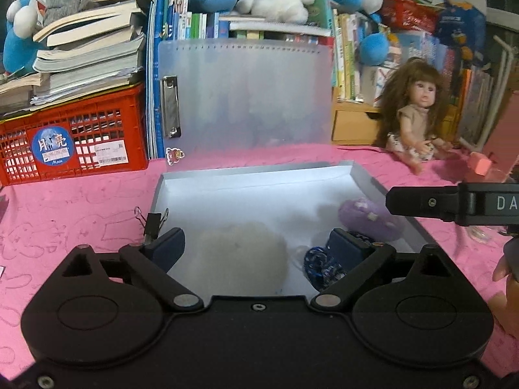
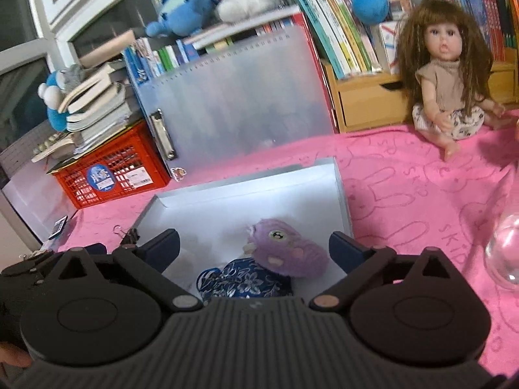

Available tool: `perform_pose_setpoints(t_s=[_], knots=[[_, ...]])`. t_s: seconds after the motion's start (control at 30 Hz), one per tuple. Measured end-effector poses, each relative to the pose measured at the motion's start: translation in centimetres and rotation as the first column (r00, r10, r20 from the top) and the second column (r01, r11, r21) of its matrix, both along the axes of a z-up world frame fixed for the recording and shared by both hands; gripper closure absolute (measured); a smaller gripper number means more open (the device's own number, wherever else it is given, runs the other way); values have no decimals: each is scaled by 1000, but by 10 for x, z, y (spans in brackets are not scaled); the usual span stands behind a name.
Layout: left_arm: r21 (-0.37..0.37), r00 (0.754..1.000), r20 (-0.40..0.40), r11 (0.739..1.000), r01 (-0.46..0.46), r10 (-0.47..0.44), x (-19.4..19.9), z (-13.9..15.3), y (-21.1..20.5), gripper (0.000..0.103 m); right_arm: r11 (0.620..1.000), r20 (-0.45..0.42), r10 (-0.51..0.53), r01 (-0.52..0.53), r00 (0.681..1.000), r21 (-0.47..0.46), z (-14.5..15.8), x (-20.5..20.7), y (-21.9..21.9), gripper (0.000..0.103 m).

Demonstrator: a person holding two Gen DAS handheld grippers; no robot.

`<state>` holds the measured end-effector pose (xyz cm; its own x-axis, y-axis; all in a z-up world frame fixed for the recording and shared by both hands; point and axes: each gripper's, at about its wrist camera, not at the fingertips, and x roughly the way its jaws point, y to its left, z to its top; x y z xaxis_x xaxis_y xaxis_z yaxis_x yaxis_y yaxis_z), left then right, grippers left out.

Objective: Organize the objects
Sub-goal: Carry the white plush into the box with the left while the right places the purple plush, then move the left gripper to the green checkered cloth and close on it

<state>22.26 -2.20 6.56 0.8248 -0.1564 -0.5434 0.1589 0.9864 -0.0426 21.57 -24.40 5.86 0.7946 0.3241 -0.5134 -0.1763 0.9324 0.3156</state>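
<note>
A shallow white box point(image 1: 259, 175) lies open on the pink cloth. In it are a white fluffy ball point(image 1: 243, 253), a purple plush toy point(image 1: 366, 218) and a blue patterned pouch point(image 1: 319, 264). My left gripper point(image 1: 256, 248) is open over the box's near edge, its jaws either side of the fluffy ball without touching it. A black binder clip point(image 1: 152, 222) sits on the box's left rim. My right gripper point(image 2: 254, 251) is open and empty above the purple plush point(image 2: 287, 249) and the pouch point(image 2: 243, 277) inside the box point(image 2: 337, 191). Its side also shows in the left wrist view point(image 1: 454, 206).
A frosted plastic folder point(image 1: 246, 94) stands behind the box. A red crate point(image 1: 74, 142) with stacked books is at the left. A doll point(image 2: 447, 77) sits at the right by a bookshelf. A pink eraser point(image 1: 480, 163) and a glass object point(image 2: 504, 249) are at the right.
</note>
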Motion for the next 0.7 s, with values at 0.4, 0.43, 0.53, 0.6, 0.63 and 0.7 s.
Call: perform_pose_setpoints(t_s=[0.4,0.43,0.53,0.6,0.63,0.7], knots=[[-40,999,17,998,38,-38,-73,2,15,7,996,106,30,-20,994,-86,4,-70,0,1],[-45,999,19,998,42,-41,-80,1,16,7,994,111,31,-20,993,-104,1,-75,1,1],[-58,998,24,997,54,-52,-102,-2,19,7,987,123,43,-23,991,-160,-6,-92,5,1],[-65,998,28,996,64,-62,-115,-3,21,7,983,127,49,-25,991,-183,-11,-104,6,1],[-68,997,30,995,70,-68,-121,-4,21,7,981,127,51,-27,991,-190,-13,-109,6,1],[-75,996,29,994,80,-78,-135,-6,23,7,980,123,53,-29,991,-195,-17,-119,4,1]])
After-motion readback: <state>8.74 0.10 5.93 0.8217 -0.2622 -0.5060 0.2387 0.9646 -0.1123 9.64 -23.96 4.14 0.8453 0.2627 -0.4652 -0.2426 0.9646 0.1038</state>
